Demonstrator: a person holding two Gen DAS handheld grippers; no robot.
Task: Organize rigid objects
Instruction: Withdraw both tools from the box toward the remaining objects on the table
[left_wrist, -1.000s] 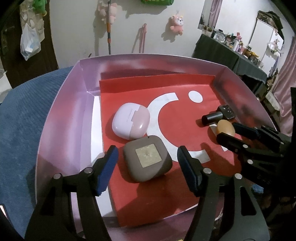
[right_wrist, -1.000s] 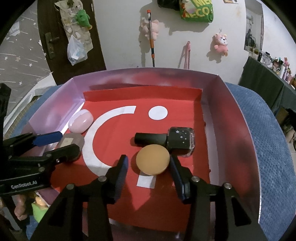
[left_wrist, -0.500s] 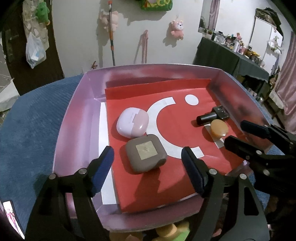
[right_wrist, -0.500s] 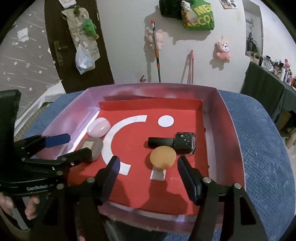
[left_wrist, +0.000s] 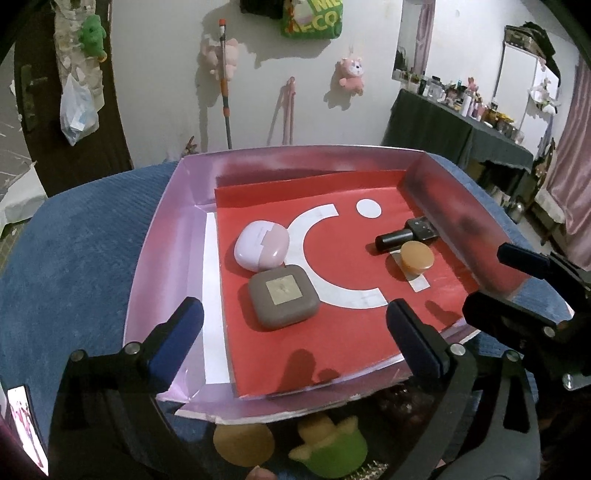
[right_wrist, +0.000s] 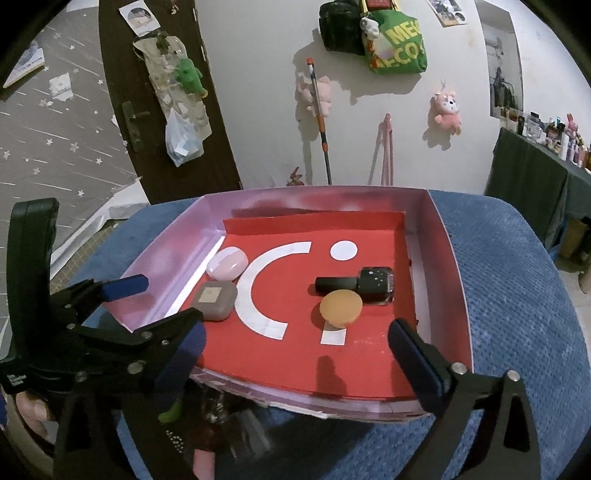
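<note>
Both grippers' jaws had just been opening and stood spread wide, nothing between them: left gripper, right gripper. In the pink tray, the brown case lay at 7 o'clock, the orange disc at 4, touching the nail polish bottle.

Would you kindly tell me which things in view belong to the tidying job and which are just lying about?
Belonging to the job: tray, pink case, brown case, nail polish bottle, orange disc.

Just lying about: mop, pink plush toy, green bag, plastic bag, blue cushion.
</note>
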